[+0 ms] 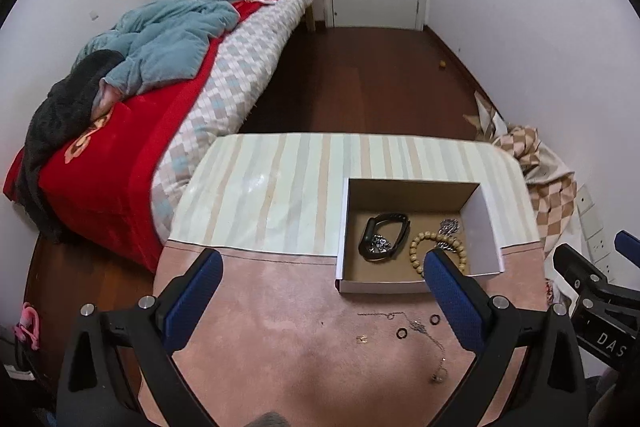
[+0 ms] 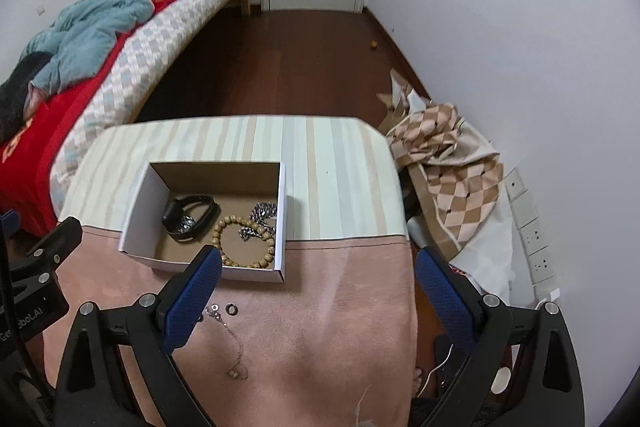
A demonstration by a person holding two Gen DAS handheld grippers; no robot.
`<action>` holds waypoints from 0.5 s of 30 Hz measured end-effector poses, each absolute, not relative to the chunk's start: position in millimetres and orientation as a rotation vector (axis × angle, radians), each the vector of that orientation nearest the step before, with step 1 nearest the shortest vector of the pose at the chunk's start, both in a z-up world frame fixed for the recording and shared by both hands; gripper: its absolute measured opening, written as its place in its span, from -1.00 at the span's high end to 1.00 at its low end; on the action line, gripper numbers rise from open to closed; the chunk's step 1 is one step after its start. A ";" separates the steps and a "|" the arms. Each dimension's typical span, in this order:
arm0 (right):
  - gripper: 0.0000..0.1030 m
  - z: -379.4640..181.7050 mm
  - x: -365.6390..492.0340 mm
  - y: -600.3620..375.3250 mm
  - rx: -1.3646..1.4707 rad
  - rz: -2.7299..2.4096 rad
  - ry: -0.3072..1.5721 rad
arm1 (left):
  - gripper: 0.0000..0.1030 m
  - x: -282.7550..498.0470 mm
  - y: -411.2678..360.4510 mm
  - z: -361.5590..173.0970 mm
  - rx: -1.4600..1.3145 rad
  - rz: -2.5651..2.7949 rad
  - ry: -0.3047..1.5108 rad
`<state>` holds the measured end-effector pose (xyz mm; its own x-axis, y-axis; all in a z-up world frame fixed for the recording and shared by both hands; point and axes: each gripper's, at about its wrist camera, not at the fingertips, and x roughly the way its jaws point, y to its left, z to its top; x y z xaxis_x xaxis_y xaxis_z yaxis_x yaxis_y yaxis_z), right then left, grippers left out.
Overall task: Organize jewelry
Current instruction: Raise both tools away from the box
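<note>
The left hand-held gripper (image 1: pixel 322 269) hovers above the worktop (image 1: pixel 256 307) with its blue-padded fingers (image 1: pixel 192 293) spread wide apart and nothing between them. The right hand-held gripper (image 2: pixel 318 269) is in the same condition: fingers (image 2: pixel 444 291) wide apart, holding nothing.

An open cardboard box (image 1: pixel 486 227) stands on the worktop, straddling the seam between the pink cover and the striped cloth (image 1: pixel 280 179). Inside the box lie a black watch band (image 1: pixel 386 235), a wooden bead bracelet (image 1: pixel 420 247) and a silver chain (image 1: pixel 450 227). In the right wrist view, part of the chain lies across the bead bracelet (image 2: pixel 224 227), and the watch band (image 2: pixel 190 217) lies just beside it on the left.

Loose items lie on the pink cover in front of the box, outside it:
- a dark ring (image 1: pixel 401 334);
- a second dark ring (image 1: pixel 434 319);
- a thin necklace chain (image 1: pixel 438 347) trailing toward the near edge;
- a small pale piece (image 1: pixel 362 338), too small to identify.

A bed (image 1: pixel 120 155) with a red cover stands to the left, near the worktop. A checkered cloth (image 2: pixel 452 155) is heaped to the right, against the wall.
</note>
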<state>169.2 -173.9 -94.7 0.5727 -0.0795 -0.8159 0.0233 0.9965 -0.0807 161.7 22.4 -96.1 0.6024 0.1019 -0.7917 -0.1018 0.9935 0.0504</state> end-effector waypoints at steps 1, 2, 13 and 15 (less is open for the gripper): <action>-0.92 -89.7 164.4 -174.9 -0.059 -0.059 0.948 | -0.99 157.7 21.8 -92.0 -0.002 0.116 0.908; -0.92 -84.4 160.2 -175.3 -0.056 -0.058 0.938 | -0.99 153.3 20.8 -86.8 -0.002 0.112 0.898; -0.92 -49.1 118.1 -180.6 -0.005 -0.035 0.877 | -0.99 119.1 19.9 -62.6 -0.008 0.147 0.839; -0.92 -56.3 113.5 -181.9 0.001 -0.030 0.894 | -0.99 114.5 22.6 -68.6 -0.005 0.165 0.838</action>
